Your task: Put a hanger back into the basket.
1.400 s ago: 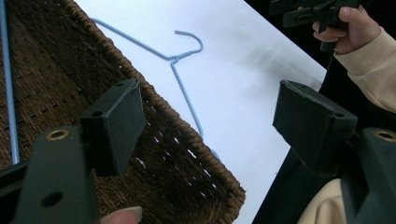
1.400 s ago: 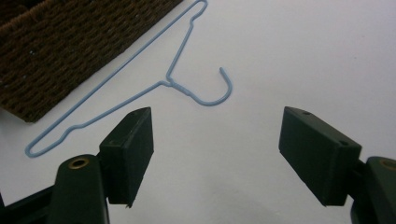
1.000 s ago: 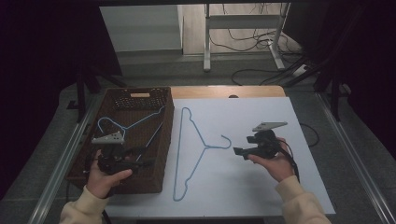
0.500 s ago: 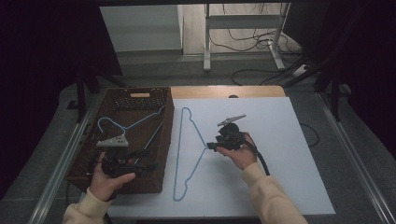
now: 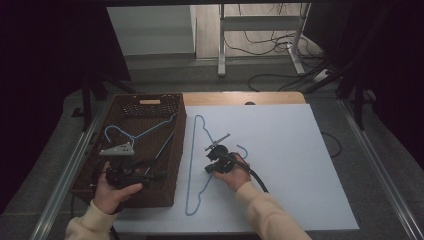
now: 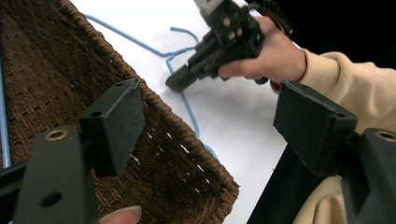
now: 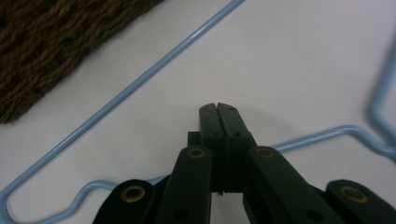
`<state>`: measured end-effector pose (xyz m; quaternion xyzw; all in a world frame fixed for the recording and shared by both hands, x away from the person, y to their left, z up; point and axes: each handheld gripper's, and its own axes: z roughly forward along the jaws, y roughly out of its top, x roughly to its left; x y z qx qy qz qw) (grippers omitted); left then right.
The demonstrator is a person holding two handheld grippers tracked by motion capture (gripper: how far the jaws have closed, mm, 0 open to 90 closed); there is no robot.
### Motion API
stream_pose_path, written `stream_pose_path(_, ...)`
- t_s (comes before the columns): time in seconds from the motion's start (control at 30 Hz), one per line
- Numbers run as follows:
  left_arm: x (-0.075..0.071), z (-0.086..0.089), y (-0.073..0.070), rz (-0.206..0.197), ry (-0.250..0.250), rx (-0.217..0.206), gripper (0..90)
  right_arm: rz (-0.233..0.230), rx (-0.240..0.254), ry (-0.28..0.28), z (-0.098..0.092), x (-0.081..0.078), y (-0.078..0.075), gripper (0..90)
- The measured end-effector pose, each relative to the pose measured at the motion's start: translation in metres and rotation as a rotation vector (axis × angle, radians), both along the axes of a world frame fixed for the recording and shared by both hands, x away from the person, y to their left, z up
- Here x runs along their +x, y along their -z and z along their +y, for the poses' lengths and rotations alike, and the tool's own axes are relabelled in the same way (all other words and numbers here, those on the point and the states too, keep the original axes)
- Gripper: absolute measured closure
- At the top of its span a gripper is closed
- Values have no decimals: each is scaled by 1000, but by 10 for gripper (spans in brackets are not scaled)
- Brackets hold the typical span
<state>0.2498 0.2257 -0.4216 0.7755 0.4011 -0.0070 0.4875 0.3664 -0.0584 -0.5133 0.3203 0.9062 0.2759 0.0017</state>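
The right gripper (image 5: 211,165) sits low on the blue wire hanger (image 5: 196,150), which lies flat on the white sheet (image 5: 300,165) just right of the wicker basket (image 5: 150,107); its jaws have just closed, seemingly pinching the shoulder wire for lifting; the left gripper (image 6: 205,126) hovers wide over the basket, holding nothing; no writing is legible.

White-topped table (image 5: 300,165), a blue wire hanger (image 5: 196,165) and brown wicker basket (image 5: 150,150) lying on it.
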Motion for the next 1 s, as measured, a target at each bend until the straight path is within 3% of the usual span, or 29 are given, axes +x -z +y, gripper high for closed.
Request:
stream_pose_path(0.17,-1,-1,0,3,0,2,243,0,-43,-17,5,-10,1,900)
stream_pose_path(0.43,-1,-1,0,6,1,2,242,26,-92,-13,-13,-22,-3,900)
stream_pose_path(0.47,-1,-1,-1,5,1,3,242,29,-102,0,-25,-26,-4,900)
stream_pose_path(0.57,-1,-1,-1,5,1,2,241,34,-102,16,-36,-28,-5,900)
stream_pose_path(0.6,-1,-1,-1,3,3,2,241,38,-110,47,-52,-30,-6,900)
stream_pose_path(0.63,-1,-1,-1,4,2,3,241,38,-110,47,-52,-30,-6,900)
stream_pose_path(0.7,0,-1,-1,6,1,3,240,39,-130,88,-74,-31,-10,900)
stream_pose_path(0.8,0,-1,-1,7,2,2,240,45,-122,131,-96,-33,-14,900)
stream_pose_path(0.87,1,-1,-1,7,2,2,240,0,-229,159,-107,-35,-14,900)
stream_pose_path(0.9,1,0,-1,5,5,3,240,23,-184,164,-116,-35,-14,900)
stream_pose_path(1.0,2,0,-1,7,5,4,240,24,-145,201,-129,-38,-15,900)
